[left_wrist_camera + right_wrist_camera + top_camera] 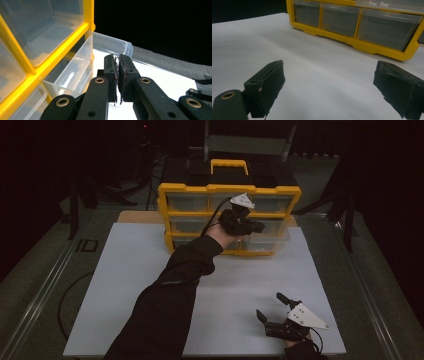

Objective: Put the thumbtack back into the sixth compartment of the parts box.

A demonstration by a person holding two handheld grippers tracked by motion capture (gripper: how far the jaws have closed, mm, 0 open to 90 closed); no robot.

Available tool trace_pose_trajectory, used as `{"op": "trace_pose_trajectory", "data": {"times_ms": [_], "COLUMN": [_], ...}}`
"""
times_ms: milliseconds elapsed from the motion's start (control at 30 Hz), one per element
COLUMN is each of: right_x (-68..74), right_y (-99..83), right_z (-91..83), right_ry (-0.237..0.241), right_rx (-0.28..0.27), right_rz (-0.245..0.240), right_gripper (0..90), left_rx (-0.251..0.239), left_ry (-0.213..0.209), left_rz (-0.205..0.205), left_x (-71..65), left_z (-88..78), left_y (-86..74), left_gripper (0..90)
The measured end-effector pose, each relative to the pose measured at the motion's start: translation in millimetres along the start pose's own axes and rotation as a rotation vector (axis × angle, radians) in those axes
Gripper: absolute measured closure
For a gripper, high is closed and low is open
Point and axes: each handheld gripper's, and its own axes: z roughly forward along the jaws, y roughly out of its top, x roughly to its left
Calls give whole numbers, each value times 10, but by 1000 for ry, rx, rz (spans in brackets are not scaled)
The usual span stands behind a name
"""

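A yellow organizer cabinet (230,190) with clear plastic drawers stands at the far side of the white table top (130,285). My left gripper (259,226) hovers in front of its right half, held up off the table. In the left gripper view its jaws (118,77) are shut, pads together with nothing between them, next to a clear drawer (75,71) that is pulled out of the yellow frame (27,75). My right gripper (269,304) rests near the table's front right edge. It stands open (329,90) over bare table and faces the cabinet (367,47).
A black case with a yellow handle (229,166) sits behind the cabinet. The pulled-out drawer (272,240) juts over the table at the cabinet's lower right. The surroundings beyond the table are dark.
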Motion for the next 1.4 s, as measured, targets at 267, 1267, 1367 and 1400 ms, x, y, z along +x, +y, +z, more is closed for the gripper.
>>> {"op": "trace_pose_trajectory", "data": {"times_ms": [267,1267,1367,1400], "right_x": [-3,-6,-21,-21], "right_y": [-3,4,-3,-3], "right_z": [1,-13,-17,-17], "right_ry": [2,-10,-14,-14], "right_rx": [-3,-2,-2,-2], "right_rz": [6,0,3,3], "right_gripper": [97,97,97,97], "left_rx": [20,6,10,10], "left_ry": [34,7,-8,-8], "left_rz": [-34,-42,-46,-46], "left_x": [30,-40,-57,-57], "left_z": [153,-246,-295,-295], "left_y": [-30,-121,-163,-163], "left_gripper": [859,256,186,175]}}
